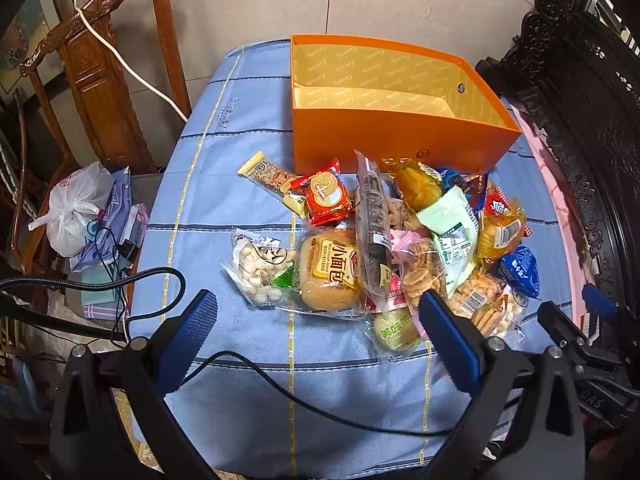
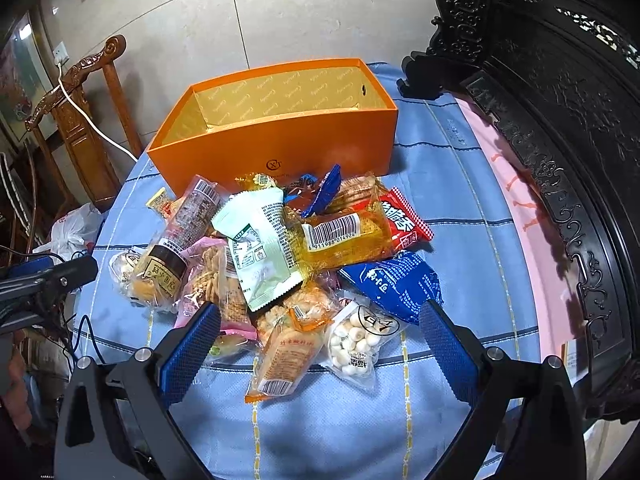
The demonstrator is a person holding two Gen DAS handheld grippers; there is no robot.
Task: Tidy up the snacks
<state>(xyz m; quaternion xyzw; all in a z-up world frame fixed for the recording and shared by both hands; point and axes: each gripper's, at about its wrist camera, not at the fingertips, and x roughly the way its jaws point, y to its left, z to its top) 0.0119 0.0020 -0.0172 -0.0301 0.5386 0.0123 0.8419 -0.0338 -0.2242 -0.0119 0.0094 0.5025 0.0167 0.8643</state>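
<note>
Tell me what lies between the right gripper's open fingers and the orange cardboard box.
In the right wrist view, the heap of wrapped snacks fills the blue tablecloth between the right gripper and the orange cardboard box.

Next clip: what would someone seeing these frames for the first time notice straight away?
A bright orange cardboard box, open and empty with a gold-patterned lining, stands at the far side of the blue checked tablecloth. Right in front of it sprawls a jumbled pile of wrapped snacks, among them a red round-biscuit packet and a pale green pouch. Both tools, left tool and right tool, hang open near the pile, holding nothing.
</note>
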